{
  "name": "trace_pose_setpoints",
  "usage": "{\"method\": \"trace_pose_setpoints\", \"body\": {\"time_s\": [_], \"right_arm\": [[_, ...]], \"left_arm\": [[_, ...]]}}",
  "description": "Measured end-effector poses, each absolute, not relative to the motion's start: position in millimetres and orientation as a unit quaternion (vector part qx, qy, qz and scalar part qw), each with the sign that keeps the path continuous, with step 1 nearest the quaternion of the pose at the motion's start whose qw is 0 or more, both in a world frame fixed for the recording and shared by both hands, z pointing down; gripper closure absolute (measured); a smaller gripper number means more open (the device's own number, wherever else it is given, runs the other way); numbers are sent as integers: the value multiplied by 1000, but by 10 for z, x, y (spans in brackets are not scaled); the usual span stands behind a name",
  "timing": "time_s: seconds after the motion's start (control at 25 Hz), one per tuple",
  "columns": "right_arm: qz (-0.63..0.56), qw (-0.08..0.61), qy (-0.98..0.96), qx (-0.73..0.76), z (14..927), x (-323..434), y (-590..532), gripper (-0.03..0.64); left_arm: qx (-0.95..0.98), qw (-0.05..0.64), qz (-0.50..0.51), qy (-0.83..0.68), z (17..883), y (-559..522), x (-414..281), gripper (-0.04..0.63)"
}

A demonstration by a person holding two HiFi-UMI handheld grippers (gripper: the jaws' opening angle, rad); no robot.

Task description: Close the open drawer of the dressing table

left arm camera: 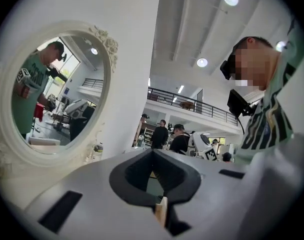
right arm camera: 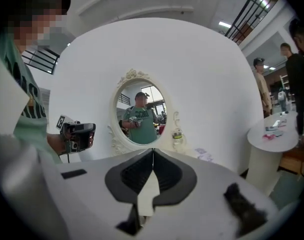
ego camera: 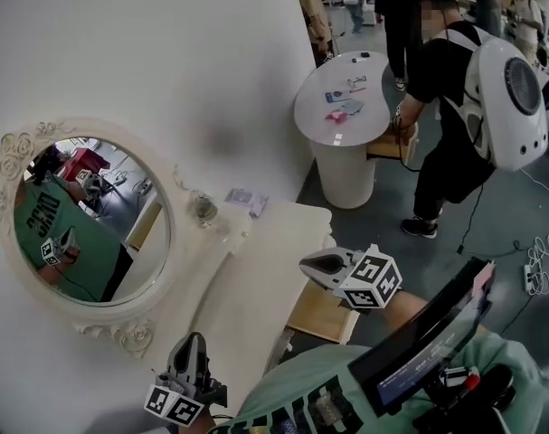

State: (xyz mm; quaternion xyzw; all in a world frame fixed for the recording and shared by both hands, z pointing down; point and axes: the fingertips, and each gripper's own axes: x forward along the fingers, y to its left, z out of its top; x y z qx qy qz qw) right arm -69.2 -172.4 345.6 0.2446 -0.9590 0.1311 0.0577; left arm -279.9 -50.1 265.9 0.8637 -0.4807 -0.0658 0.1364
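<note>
White wall (ego camera: 165, 52) fills the upper left of the head view, and an oval mirror (ego camera: 84, 220) in an ornate pale frame hangs on it above the cream worktop of the dressing table (ego camera: 265, 269). A small bottle (ego camera: 203, 209) stands on that worktop close to the mirror's frame, with a printed card (ego camera: 247, 199) lying just beside it near the wall. The drawer (ego camera: 321, 316) stands pulled out from the dressing table's front edge, its wood-coloured bottom showing. The right gripper (ego camera: 305, 263) is held over the front edge of the worktop, directly above the open drawer in the head view; its own view shows the jaws pressed together with nothing between them, pointing toward the mirror. The left gripper (ego camera: 192, 337) is at the bottom of the head view, near the lower rim of the mirror and well apart from the drawer; its jaws also meet at the tips and carry nothing. Further back a round white table (ego camera: 324, 107) bears a few small items, and a person with a white backpack (ego camera: 514, 98) bends beside it.
</note>
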Motion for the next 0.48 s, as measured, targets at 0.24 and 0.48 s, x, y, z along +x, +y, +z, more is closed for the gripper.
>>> {"method": "trace_pose_setpoints", "body": {"time_s": [0.24, 0.48], "right_arm": [[131, 71, -927, 344, 3377, -541, -1683, 606], [118, 113, -896, 414, 3284, -715, -1473, 606]], "left_arm": [[912, 138, -64, -381, 2701, -867, -2839, 595], [942, 132, -73, -300, 2722, -972, -3113, 595]]}}
